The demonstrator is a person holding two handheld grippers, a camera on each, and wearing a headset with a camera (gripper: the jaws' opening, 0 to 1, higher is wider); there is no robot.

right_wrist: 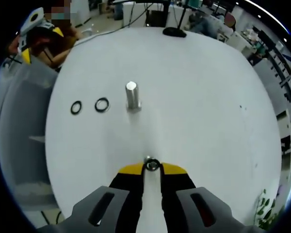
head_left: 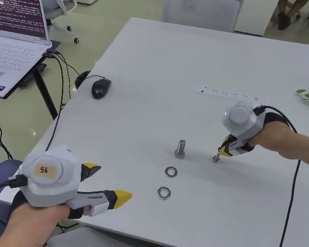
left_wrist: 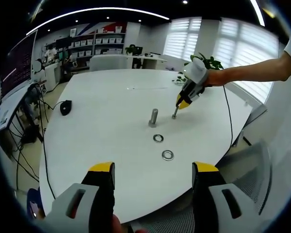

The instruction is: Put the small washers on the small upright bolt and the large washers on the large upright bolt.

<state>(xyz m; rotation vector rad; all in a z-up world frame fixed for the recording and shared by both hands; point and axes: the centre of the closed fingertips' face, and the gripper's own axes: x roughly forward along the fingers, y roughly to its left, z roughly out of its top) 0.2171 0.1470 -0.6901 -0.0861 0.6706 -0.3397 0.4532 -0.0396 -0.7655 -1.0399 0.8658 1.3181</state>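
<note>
Right tongs [right_wrist: 152, 170] pinch a small washer [right_wrist: 153, 165] over the small bolt [head_left: 216, 157], just right of the large bolt [head_left: 180, 149]; let go off-centre, it may miss and roll away. Left tongs [left_wrist: 153, 171] gape empty

We note bare tabletop [head_left: 144, 67] open from the mouse [head_left: 101, 88] to the power strip [head_left: 225, 94]. Mid-table the large bolt [head_left: 180, 149] stands upright, two flat washers [head_left: 171, 172] just before it; the right gripper [head_left: 220, 154], clamped on a small washer [right_wrist: 152, 165], blocks the small bolt [head_left: 216, 157].
</note>
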